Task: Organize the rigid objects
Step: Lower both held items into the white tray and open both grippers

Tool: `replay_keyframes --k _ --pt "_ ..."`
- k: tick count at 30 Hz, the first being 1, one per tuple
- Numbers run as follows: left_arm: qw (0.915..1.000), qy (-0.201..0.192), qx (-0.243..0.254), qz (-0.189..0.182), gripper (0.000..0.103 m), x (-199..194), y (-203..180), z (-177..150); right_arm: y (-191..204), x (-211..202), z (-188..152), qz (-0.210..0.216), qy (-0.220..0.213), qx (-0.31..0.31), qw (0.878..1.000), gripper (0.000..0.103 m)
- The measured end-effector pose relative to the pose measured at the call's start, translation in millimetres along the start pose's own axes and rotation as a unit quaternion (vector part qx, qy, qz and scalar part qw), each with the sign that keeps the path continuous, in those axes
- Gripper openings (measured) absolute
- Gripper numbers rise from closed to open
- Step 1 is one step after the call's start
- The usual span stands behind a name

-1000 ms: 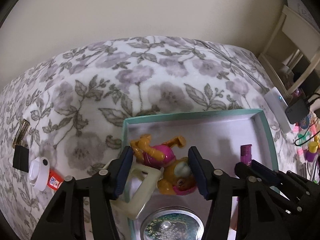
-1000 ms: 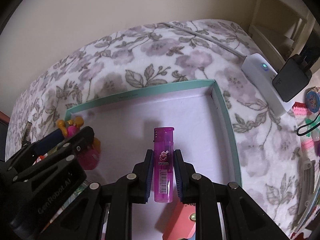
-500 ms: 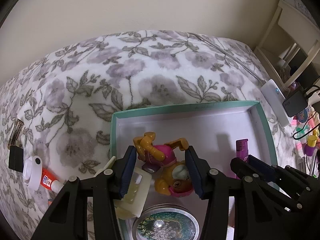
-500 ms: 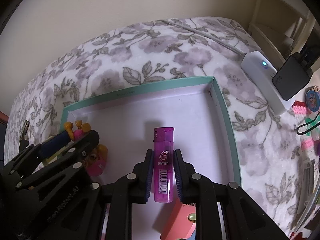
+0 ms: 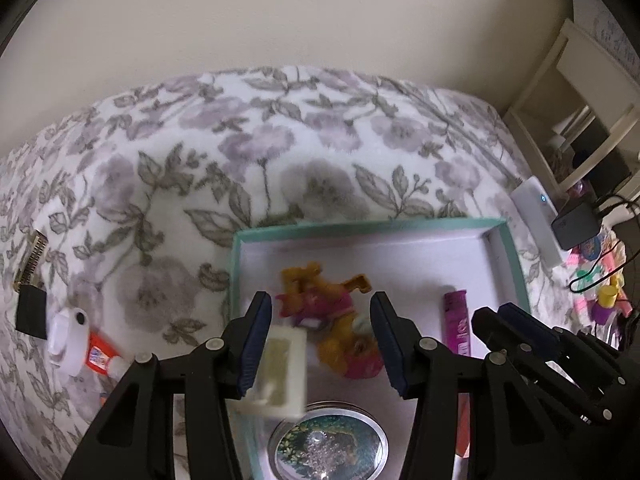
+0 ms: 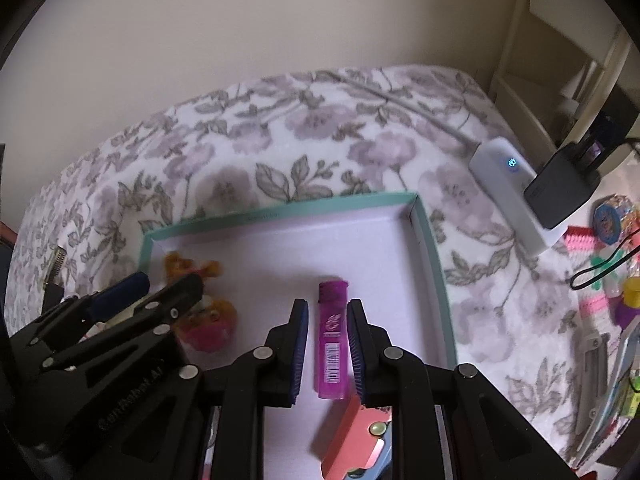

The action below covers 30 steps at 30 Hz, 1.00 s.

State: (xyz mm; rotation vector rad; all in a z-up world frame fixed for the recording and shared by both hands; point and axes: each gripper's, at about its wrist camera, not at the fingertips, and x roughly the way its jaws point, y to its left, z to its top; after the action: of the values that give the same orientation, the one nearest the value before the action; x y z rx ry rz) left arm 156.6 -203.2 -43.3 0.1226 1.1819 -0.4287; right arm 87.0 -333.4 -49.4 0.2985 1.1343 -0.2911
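Note:
A teal-rimmed box point(image 5: 360, 226) lies on a floral blanket. My left gripper point(image 5: 320, 300) hangs over the box's left half. An orange and pink toy dog point(image 5: 332, 320) and a cream square frame point(image 5: 284, 368) fill the gap between its half-spread pads. The frame lies against the left pad and the dog's head against the right one; both are blurred. My right gripper point(image 6: 328, 308) is over the right half, jaws narrow, with a purple lighter point(image 6: 332, 340) standing lengthwise between them. A round tin point(image 5: 328, 448) and a coral card point(image 6: 352, 432) also lie in the box.
On the blanket left of the box lie a red and white tube point(image 5: 80, 340), a black clip point(image 5: 32, 312) and a gold comb point(image 5: 34, 256). A white power strip point(image 6: 508, 192) with a black adapter point(image 6: 560, 192), small toys and shelving crowd the right side.
The toy dog and the cream frame have shifted rightward into the box along with my left gripper. Both views have drawn back a little; the dog and the lighter look smaller and blurred.

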Motion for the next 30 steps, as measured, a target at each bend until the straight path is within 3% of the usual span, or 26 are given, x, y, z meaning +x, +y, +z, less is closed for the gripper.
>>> replay_keyframes --k 5,8,11,14,16,18,20,30 --pt "0.9997 -0.02 -0.014 -0.005 0.055 -21 8 8 1 -21 6 0.002 -0.027 -0.002 1.0 0.022" --pt "0.9991 -0.033 -0.025 -0.007 0.061 -33 14 12 1 -33 9 -0.002 -0.045 -0.001 0.999 0.022" --pt "0.9986 -0.041 -0.034 0.006 0.062 -44 22 15 0 -45 11 -0.005 -0.059 0.004 0.998 0.022" --pt "0.9977 -0.048 -0.038 0.028 0.079 -51 29 17 -1 -52 12 -0.009 -0.067 0.006 0.998 0.023" --pt "0.9968 -0.058 -0.04 0.039 0.082 -56 34 18 -1 -53 13 -0.01 -0.069 0.008 0.998 0.025" --pt "0.9959 -0.064 -0.044 0.045 0.082 -60 38 19 -2 -54 13 -0.01 -0.069 0.009 0.998 0.032" --pt "0.9955 -0.067 -0.048 0.047 0.082 -63 43 20 -1 -54 13 -0.011 -0.069 0.009 0.997 0.046" --pt "0.9937 -0.062 -0.067 0.065 0.083 -63 60 20 -1 -47 13 -0.004 -0.07 0.014 0.997 0.074"
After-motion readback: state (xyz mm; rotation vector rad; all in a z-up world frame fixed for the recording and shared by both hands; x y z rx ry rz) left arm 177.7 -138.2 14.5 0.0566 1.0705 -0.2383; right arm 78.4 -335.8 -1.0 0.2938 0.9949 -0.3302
